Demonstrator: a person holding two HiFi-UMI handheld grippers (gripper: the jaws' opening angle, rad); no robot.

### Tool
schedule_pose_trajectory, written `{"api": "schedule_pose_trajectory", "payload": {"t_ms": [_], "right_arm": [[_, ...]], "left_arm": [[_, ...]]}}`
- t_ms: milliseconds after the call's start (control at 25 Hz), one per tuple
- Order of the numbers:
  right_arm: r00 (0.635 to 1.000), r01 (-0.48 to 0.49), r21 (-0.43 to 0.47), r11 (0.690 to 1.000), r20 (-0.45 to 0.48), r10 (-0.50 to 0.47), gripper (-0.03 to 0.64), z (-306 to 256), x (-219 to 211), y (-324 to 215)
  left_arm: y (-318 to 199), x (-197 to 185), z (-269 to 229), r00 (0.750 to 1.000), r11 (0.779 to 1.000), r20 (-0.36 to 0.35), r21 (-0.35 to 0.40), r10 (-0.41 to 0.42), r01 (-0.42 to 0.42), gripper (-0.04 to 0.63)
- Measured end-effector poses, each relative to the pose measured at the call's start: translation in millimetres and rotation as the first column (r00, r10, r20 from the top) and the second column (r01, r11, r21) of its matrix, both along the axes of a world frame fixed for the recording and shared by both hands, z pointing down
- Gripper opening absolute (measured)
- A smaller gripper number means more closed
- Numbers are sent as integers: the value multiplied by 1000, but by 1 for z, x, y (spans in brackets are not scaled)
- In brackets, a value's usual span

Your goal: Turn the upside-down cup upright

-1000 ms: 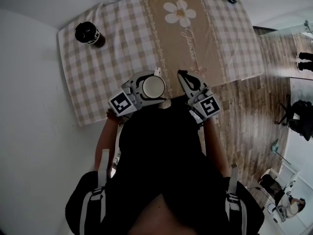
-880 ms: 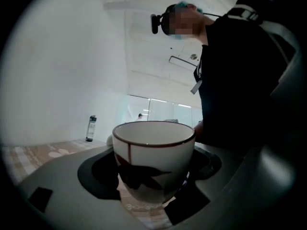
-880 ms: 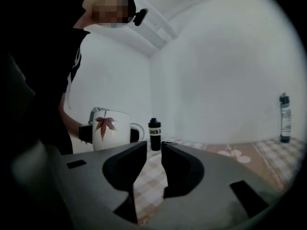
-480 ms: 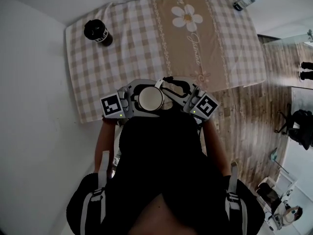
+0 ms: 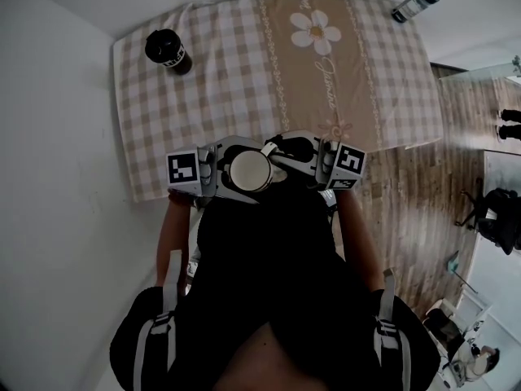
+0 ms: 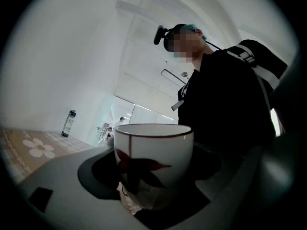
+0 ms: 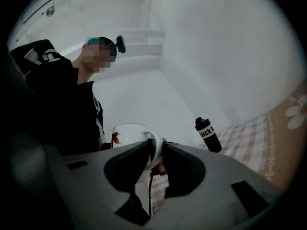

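A white cup (image 5: 249,169) with a red leaf pattern hangs in front of the person's chest, over the table's near edge. In the left gripper view the cup (image 6: 153,159) stands rim up. My left gripper (image 5: 257,169) reaches in from the left and is shut around the cup's body (image 6: 154,176). My right gripper (image 5: 275,155) comes from the right. Its jaws are closing with the cup's rim wall (image 7: 132,131) pinched between them (image 7: 156,153).
The checked tablecloth (image 5: 236,72) with a daisy print covers the table. A black bottle (image 5: 167,52) (image 7: 207,134) stands at its far left. A clear bottle (image 5: 415,2) (image 6: 69,123) lies at the far right corner. Wooden floor (image 5: 407,177) lies to the right.
The right gripper has swung left from beside the cup and taken its rim between the jaws. The left gripper has rolled and drawn the cup slightly towards the person.
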State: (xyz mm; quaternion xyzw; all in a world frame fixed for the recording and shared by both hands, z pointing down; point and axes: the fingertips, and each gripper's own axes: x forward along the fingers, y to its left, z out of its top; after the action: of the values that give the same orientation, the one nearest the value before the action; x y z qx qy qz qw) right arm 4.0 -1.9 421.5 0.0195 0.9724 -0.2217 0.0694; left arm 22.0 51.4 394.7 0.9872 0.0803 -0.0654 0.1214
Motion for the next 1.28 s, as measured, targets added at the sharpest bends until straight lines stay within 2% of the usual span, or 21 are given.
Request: {"api": "schedule_pose_trajectory", "payload": {"t_ms": [120,280,360,480,600,640,680,760,840,920,1000,1120,1160,1200,1240,1280], "right_arm": [[998,-49,22,999,-35,49,87,6,-1,-5],[980,-152,62,987,-120,158,64,21,1,-19],[966,-203,67,977,-150,211,54,27,3,-27],[940,-279,119,953,-167,296,38,26,2,-39],[903,-349,184,919,-195,382,34,24,4,-49],[885,-384,200,901,-197,421,32,22,8,-54],[865,-421,217,881,-195,461,34,19,13,-59],[831,-466,275,841,-192,523,35,14,21,-67],[806,-479,355,803,-185,562,35,7,22,-69],[786,-480,432,764,-175,593,34,1,22,-69],[774,-478,483,734,-162,611,33,-6,23,-67],[784,-480,499,722,-126,608,34,-15,22,-60],[789,-472,509,720,-119,602,34,-17,21,-57],[794,-461,523,717,-116,596,34,-19,20,-56],[799,-449,541,711,-113,591,34,-21,19,-55],[802,-436,563,703,-113,587,34,-22,17,-54]], "left_arm": [[-3,-1,11,998,999,57,31,-23,21,414],[-16,2,31,982,992,153,82,-108,96,425],[-23,5,37,975,985,161,104,-151,136,441],[-34,8,38,964,969,134,124,-229,213,466],[-44,7,36,951,953,90,105,-295,285,479],[-48,5,37,944,945,81,95,-321,313,457],[-53,1,38,933,935,81,88,-352,345,396],[-61,-6,43,911,915,91,79,-402,396,390],[-64,-7,45,904,908,91,70,-418,413,387],[-64,-7,45,911,915,89,27,-404,403,387],[-60,-9,42,935,934,70,-65,-347,351,388],[-55,-20,24,964,948,-51,-202,-261,246,399],[-56,-26,18,967,941,-102,-274,-235,200,397],[-59,-31,12,966,924,-148,-352,-214,151,396],[-63,-35,9,963,903,-177,-414,-206,117,391],[-67,-37,9,960,888,-181,-446,-213,113,366]]}}
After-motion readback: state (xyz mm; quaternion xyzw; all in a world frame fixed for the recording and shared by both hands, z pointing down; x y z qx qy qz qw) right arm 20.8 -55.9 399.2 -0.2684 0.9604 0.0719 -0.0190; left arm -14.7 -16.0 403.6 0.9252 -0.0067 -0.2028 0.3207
